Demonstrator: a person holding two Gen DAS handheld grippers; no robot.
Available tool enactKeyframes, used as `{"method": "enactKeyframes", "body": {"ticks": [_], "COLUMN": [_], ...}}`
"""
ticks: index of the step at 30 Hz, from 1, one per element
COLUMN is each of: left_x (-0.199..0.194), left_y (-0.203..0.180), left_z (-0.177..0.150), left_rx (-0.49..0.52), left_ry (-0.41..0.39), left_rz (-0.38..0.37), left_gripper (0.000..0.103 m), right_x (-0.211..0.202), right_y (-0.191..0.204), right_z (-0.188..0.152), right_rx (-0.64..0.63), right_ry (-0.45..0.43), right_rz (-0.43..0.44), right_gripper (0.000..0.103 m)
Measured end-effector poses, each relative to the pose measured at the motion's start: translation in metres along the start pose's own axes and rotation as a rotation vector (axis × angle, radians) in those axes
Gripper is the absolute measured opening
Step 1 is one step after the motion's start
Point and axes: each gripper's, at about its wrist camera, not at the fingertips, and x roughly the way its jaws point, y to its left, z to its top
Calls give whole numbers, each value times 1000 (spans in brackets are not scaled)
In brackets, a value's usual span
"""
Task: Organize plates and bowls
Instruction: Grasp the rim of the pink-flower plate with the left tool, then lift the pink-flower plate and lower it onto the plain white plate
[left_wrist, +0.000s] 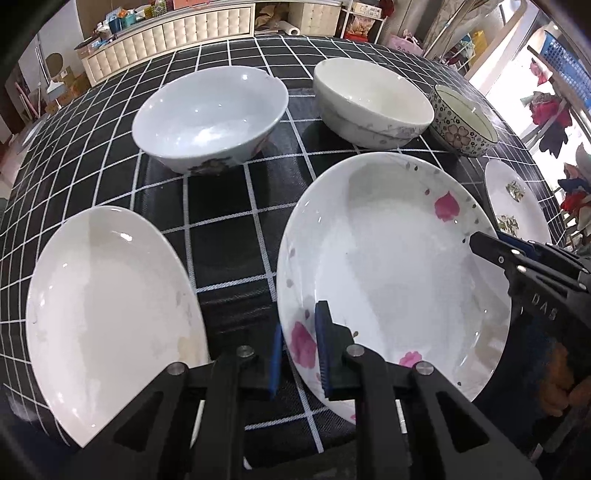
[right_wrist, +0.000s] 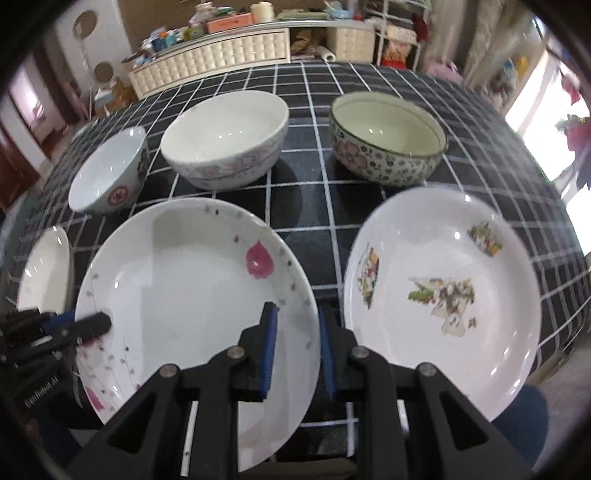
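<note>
**Both hand-held grippers straddling the rim of the pink-flowered plate**

I see the pink-flowered plate (left_wrist: 388, 273) at the middle of the near row on the desk (left_wrist: 229, 206) (black cloth with a white grid). My left hand-held gripper (left_wrist: 299, 350) stands with its blue pads on either side of the plate's left rim, one inside and one outside; whether they press the rim I cannot tell. My right hand-held gripper (right_wrist: 295, 354) straddles the opposite rim the same way, with a narrow gap showing. To the left lies a plain white plate (left_wrist: 110, 317); to the right, a plate with leaf prints (right_wrist: 443, 295). Behind stand three bowls, apart: a pale blue bowl (left_wrist: 210, 118), a white bowl (left_wrist: 369, 99), and a patterned flower bowl (right_wrist: 388, 140).
</note>
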Motion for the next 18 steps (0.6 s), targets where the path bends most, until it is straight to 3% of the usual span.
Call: {"method": "enactKeyframes", "body": {"ticks": [11,18], "left_x": [-29,-53], "left_y": [19,52], "left_z": [-5,-16], "left_rx": [-9,-66], "left_ry": [-44,-65], "left_rz": [42,51], "left_gripper": [14,14], "right_x": [-18,-26], "right_y": [25,54], "right_z": [-1,6], "right_rx": [19,-15], "right_ry": [-18,-38], "right_rz": [65,105], "right_gripper": [24,24]}}
